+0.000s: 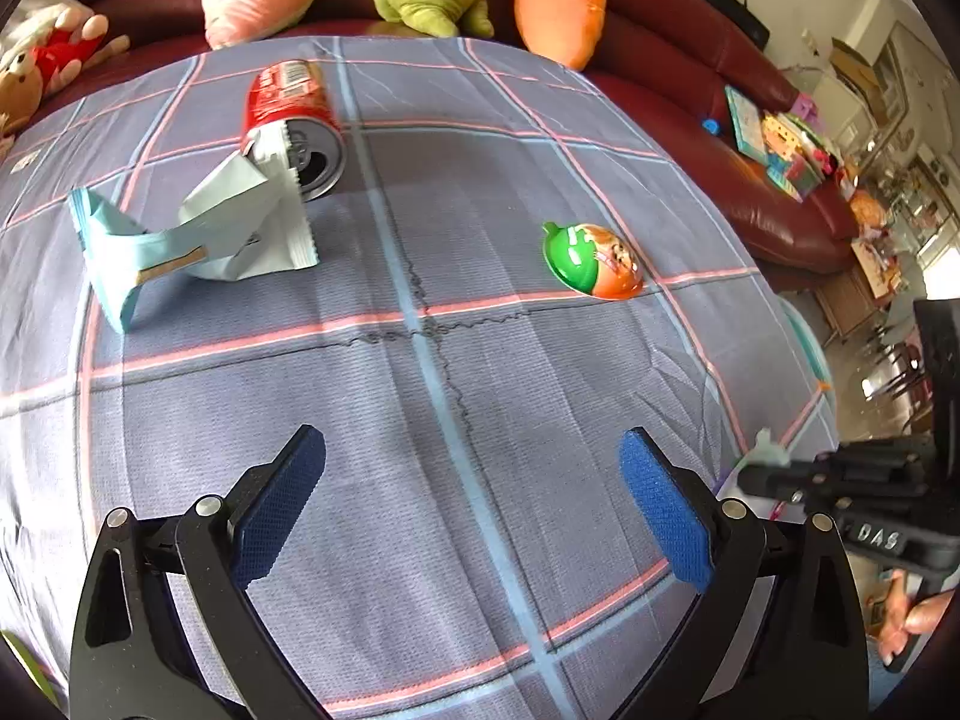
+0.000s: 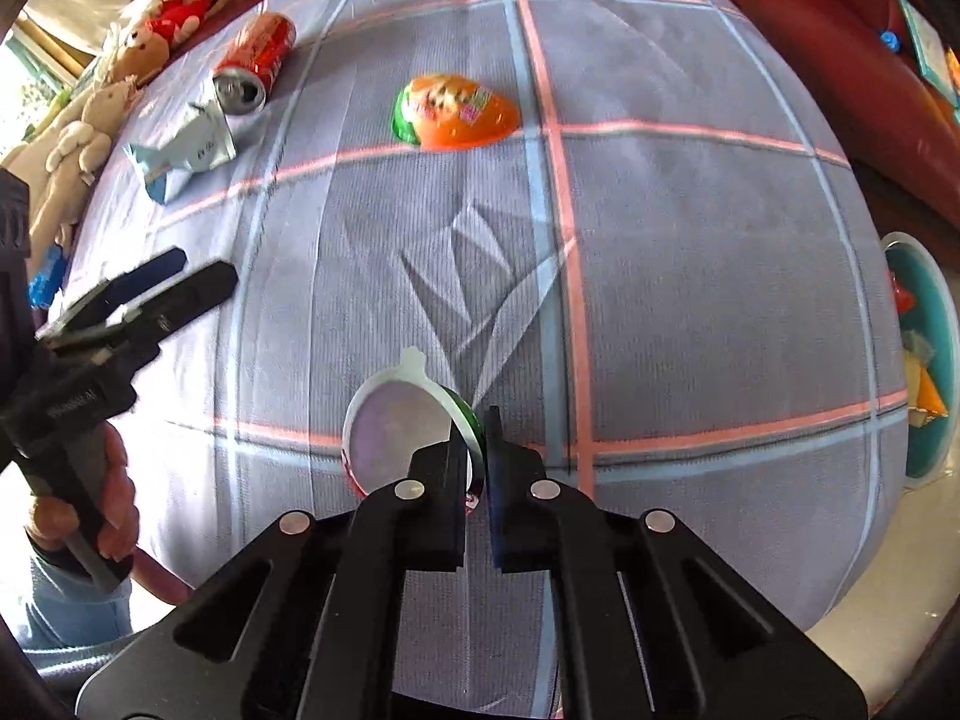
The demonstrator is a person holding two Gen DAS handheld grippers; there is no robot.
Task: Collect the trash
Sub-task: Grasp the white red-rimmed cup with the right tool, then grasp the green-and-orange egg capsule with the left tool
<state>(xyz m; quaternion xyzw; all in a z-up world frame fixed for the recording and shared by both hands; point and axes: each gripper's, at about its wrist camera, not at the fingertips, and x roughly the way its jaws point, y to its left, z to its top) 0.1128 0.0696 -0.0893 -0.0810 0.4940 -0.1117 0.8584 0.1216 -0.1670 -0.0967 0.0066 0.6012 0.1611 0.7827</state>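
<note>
The right gripper [image 2: 477, 456] is clamped on the rim of a small foil-lidded cup [image 2: 399, 426], near the tablecloth's [image 2: 690, 276] front edge; it looks light, thin-walled and crushable, so the rim seems the best hold; the left gripper [image 1: 474, 510] hangs spread, empty; toward the bin [image 2: 927, 360] the cloth is bare.

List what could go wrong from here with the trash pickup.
1. The right gripper pinches only the thin rim of the foil-lidded cup; it may slip or twist out when lifted.
2. The red can lies on its side, opening toward the blue wrapper that touches it; grabbing either may roll the can or spill dregs.
3. The bin sits beyond the table's edge, so a carried piece could drop short.
</note>
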